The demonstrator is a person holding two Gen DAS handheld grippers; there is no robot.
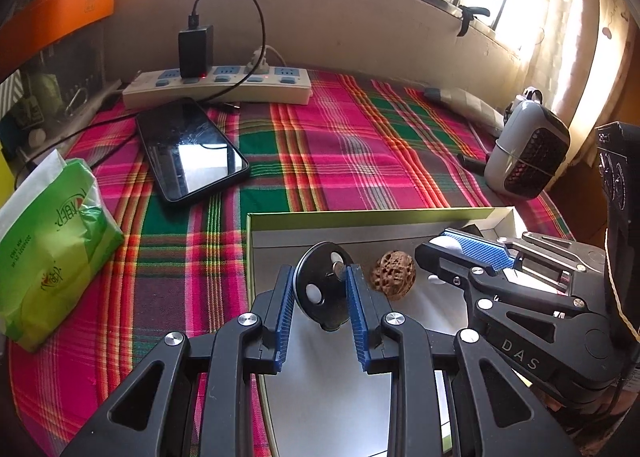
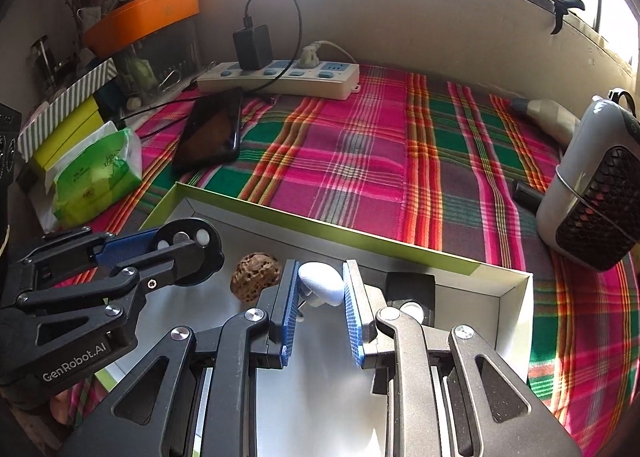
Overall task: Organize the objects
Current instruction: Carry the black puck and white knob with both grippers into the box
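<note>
A shallow box with a green rim (image 1: 360, 215) (image 2: 320, 229) lies on the plaid cloth, and both grippers hover over its grey floor. My left gripper (image 1: 320, 271) (image 2: 180, 241) is shut on a black disc (image 1: 320, 289) (image 2: 200, 253) with small white and silver studs, held on edge. My right gripper (image 2: 322, 265) (image 1: 436, 243) is shut on a white egg-shaped object (image 2: 322, 283), which shows only as a white sliver in the left wrist view. A brown wrinkled walnut (image 1: 394, 275) (image 2: 256, 275) rests in the box between the two grippers. A small black block (image 2: 412, 287) sits in the box's far right corner.
A dark phone (image 1: 192, 149) and a white power strip (image 1: 216, 87) with a black charger lie at the back left. A green tissue pack (image 1: 52, 253) is at the left edge. A small grey heater (image 2: 592, 185) stands at the right. An orange box (image 2: 144, 17) tops the left shelf.
</note>
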